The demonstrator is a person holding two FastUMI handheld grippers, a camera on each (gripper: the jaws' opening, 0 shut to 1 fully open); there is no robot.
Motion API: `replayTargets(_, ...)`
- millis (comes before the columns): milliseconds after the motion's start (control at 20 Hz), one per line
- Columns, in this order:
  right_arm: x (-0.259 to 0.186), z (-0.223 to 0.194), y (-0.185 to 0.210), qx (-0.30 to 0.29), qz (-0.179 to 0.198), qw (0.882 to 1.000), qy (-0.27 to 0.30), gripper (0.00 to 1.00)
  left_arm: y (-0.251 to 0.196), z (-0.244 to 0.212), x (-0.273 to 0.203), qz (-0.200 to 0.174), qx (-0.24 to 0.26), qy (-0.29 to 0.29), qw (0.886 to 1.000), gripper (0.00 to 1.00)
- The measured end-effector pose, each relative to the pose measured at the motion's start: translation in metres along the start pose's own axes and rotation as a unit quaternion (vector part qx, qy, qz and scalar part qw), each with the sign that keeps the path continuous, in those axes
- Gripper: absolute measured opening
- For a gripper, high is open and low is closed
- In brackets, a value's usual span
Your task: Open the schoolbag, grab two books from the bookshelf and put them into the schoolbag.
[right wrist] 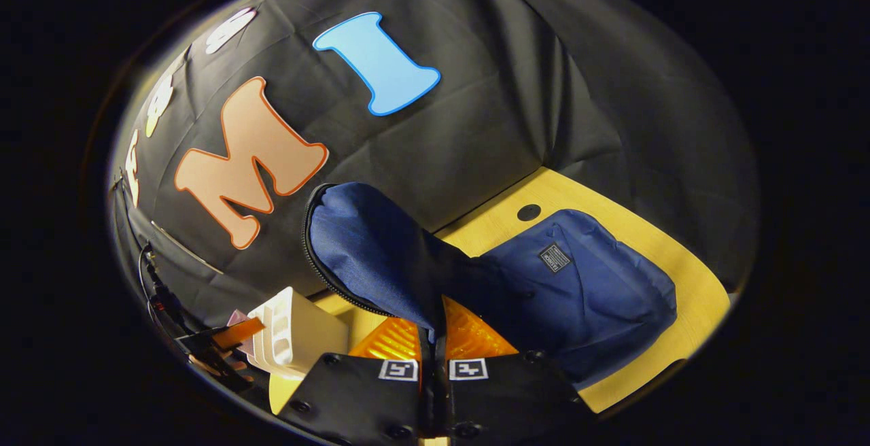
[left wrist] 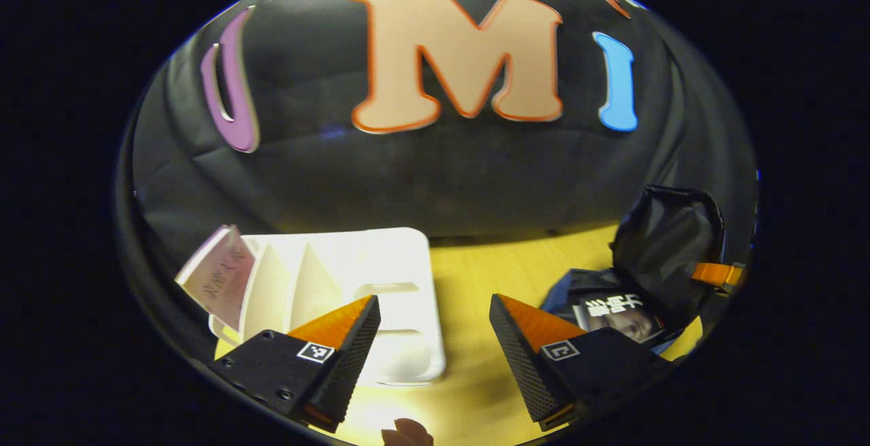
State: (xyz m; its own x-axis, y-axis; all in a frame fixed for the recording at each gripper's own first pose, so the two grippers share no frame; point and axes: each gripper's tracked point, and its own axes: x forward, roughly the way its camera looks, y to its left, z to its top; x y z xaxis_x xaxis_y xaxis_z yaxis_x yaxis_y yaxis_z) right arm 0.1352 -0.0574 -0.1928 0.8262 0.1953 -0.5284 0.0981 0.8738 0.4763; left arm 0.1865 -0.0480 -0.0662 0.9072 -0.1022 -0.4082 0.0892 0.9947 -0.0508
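So right now my right gripper (right wrist: 433,345) has its fingers pressed together on the flap (right wrist: 370,249) of the bag (right wrist: 584,283), holding it up so the mouth gapes. The flap is soft fabric, floppy, folds over itself, and the zipper edge runs along its rim. I'd guess it slumps back the second I let go, so pinching near the rim where the zipper tape stiffens it seems the best hold. The bag itself lies flat on the table (right wrist: 680,262), and it looks light and squashy to me.

One book (left wrist: 615,317) already sits in the bag's opening, seen from the left gripper view, cover up. The other book (left wrist: 217,272) leans tilted in the end slot of the white shelf (left wrist: 401,262), over to the left. It's a thin paperback by the look of it, so probably light but bendy and a bit slick. I'd take it by the top edge close to the spine, where it flexes least, rather than by the loose page side.

My left gripper (left wrist: 435,323) is spread wide, holding nothing, hovering above the table between shelf and bag, pointed roughly level toward the back wall. It needs to swing left and tip toward that book. The right one is tilted, reaching in over the bag from the near side.
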Motion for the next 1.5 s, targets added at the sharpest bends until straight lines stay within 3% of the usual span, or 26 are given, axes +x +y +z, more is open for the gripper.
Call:
replayTargets(250,0.001,0.001,0.001,0.004,-0.003,1.000,-0.003,0.02,0.121,0.016,-0.032,0.071,0.006,-0.017,0.997,0.94)
replayTargets(500,0.000,0.000,0.001,0.004,-0.009,1.000,-0.004,0.02,0.208,0.013,-0.061,0.126,-0.026,-0.026,0.991,0.98)
replayTargets(650,0.001,-0.002,0.000,0.002,-0.013,1.000,-0.004,0.03,0.244,0.012,-0.061,0.144,-0.032,-0.022,0.989,0.94)
replayTargets(750,0.000,-0.002,0.000,0.002,-0.017,1.000,-0.005,0.04,0.250,0.006,-0.060,0.144,-0.031,-0.013,0.989,0.98)
replayTargets(850,-0.001,-0.002,0.000,0.003,-0.020,1.000,-0.007,0.03,0.258,-0.002,-0.055,0.134,-0.039,0.004,0.990,0.94)
replayTargets(900,-0.001,-0.004,0.000,0.003,-0.021,1.000,-0.007,0.04,0.261,-0.009,-0.052,0.134,-0.045,0.017,0.990,0.98)
replayTargets(1050,-0.002,-0.005,0.000,0.006,-0.026,1.000,-0.009,0.05,0.272,-0.023,-0.033,0.118,-0.065,0.059,0.989,0.90)
replayTargets(1100,-0.001,-0.004,-0.001,0.008,-0.027,1.000,-0.011,0.05,0.275,-0.024,-0.027,0.111,-0.076,0.064,0.989,0.94)
replayTargets(1400,-0.002,-0.003,-0.002,0.014,-0.031,0.999,-0.017,0.05,0.293,-0.031,0.010,0.095,-0.129,0.114,0.980,0.94)
replayTargets(1500,-0.002,-0.003,-0.002,0.017,-0.033,0.999,-0.018,0.03,0.300,-0.034,0.018,0.099,-0.120,0.127,0.980,0.94)
